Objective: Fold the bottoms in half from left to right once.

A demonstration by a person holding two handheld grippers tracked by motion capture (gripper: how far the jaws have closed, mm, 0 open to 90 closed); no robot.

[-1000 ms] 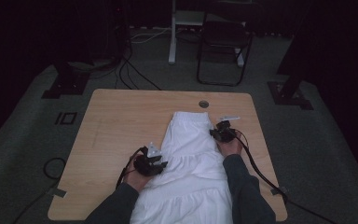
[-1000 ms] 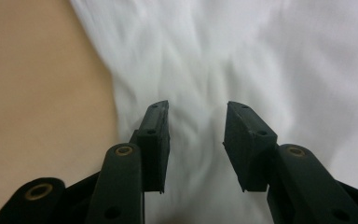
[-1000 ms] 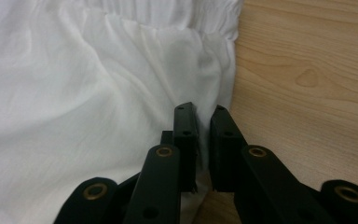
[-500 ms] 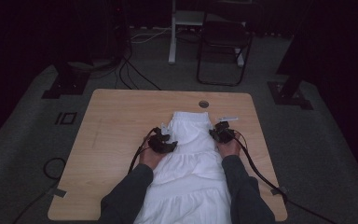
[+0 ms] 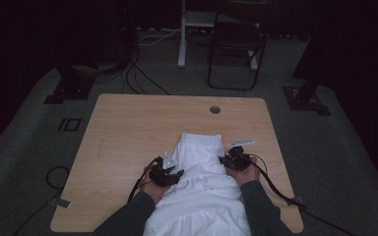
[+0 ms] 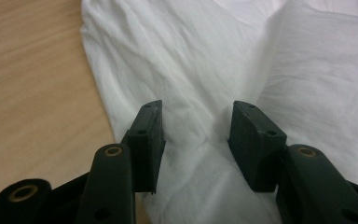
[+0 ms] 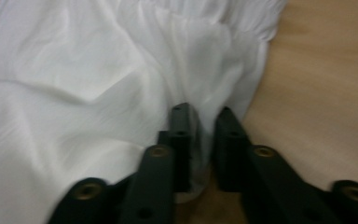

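The cloth (image 6: 186, 70) is white, thin, softly creased fabric; the table (image 5: 142, 123) pale matt wood grain; the black jaws look like matt plastic.

Dark grey sleeves (image 5: 256, 211) cover both forearms. The grippers are black, with brass-ringed screw holes and blocky pads (image 6: 256, 140). Black cables (image 5: 270, 182) trail off.

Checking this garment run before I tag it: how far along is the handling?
Done: the white garment lies on the wooden table, its gathered band at the far end. In hand: the right gripper is nearly shut, pinching the garment's edge near that band; the left gripper is open, jaws astride a ridge of cloth on the other side. Left: close the left jaws; no finished fold shows yet.
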